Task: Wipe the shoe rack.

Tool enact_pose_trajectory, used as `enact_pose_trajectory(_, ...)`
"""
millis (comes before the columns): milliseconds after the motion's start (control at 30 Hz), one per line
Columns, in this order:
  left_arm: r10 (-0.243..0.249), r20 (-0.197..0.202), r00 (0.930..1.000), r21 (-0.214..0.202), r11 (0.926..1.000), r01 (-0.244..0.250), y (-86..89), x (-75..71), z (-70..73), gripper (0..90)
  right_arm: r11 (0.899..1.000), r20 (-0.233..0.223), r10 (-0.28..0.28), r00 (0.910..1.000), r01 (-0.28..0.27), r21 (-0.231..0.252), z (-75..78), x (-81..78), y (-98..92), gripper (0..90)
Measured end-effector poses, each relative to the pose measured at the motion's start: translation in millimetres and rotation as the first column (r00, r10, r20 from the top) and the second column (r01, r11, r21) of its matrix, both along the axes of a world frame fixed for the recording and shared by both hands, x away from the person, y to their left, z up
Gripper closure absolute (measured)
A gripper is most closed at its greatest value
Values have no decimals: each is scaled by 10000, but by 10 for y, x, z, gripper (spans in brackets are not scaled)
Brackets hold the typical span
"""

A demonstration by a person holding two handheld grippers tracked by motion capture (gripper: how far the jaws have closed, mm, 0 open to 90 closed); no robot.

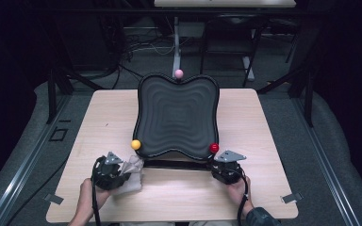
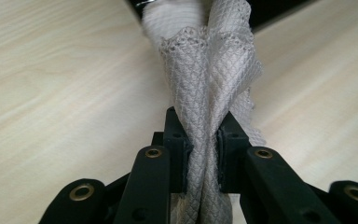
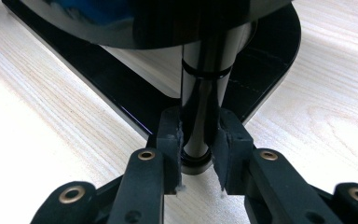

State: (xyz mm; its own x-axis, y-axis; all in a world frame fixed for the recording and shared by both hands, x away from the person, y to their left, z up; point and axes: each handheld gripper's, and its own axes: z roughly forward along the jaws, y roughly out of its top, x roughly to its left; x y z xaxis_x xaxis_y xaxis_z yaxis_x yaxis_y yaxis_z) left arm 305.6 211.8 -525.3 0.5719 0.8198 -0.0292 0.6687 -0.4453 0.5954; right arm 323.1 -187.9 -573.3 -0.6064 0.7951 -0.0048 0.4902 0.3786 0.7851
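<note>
Clamping grey cloth (image 2: pixel 205 93) (left hand-held gripper (image 2: pixel 201 149))

Cloth (image 2: pixel 205 84): quilted diamond weave, matt, pale grey. Table (image 1: pixel 264 122): light wood grain, smooth. Tray (image 1: pixel 176 115): black ridged plastic, slight sheen. Its post (image 3: pixel 204 88): glossy black.

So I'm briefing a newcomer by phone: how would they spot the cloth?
Start at the big black wavy tray mid-table. Below its yellow ball, the left tongs pinch a bunched pale grey quilted cloth. It is the one soft, pale thing among hard black parts.
</note>
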Motion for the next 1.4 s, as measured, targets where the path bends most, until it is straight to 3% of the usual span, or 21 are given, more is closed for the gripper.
enact_pose_trajectory(133,309,88,9995,-274,9992,-306,-9,121,-2,775,10000,-9,22,10000,-22,30,-6,2,0,739)
enact_pose_trajectory(333,197,365,9991,-423,9989,-182,-120,241,64,753,10000,76,4,10000,-5,40,-16,4,9,740)
enact_pose_trajectory(667,32,49,10000,-545,9985,-30,-181,403,-46,753,10000,95,-11,10000,11,17,-20,3,17,741)
enact_pose_trajectory(833,-27,-121,9999,-351,9994,23,-228,416,-136,755,10000,26,45,10000,-45,-57,-16,3,15,741)
enact_pose_trajectory(933,-88,-452,9989,-139,9999,82,-252,426,-234,758,10000,17,49,10000,-49,-73,-16,4,15,741)
enact_pose_trajectory(1100,-168,-561,9983,82,9998,173,-290,419,-323,758,10000,62,60,10000,-59,-26,-21,9,17,741)
enact_pose_trajectory(1233,-224,-543,9983,-106,9997,219,-276,393,-282,758,10000,34,97,9999,-96,-17,-20,12,15,741)
enact_pose_trajectory(1400,-314,86,9995,-431,9986,318,-273,289,-104,758,10000,33,89,10000,-89,-36,-19,12,16,740)
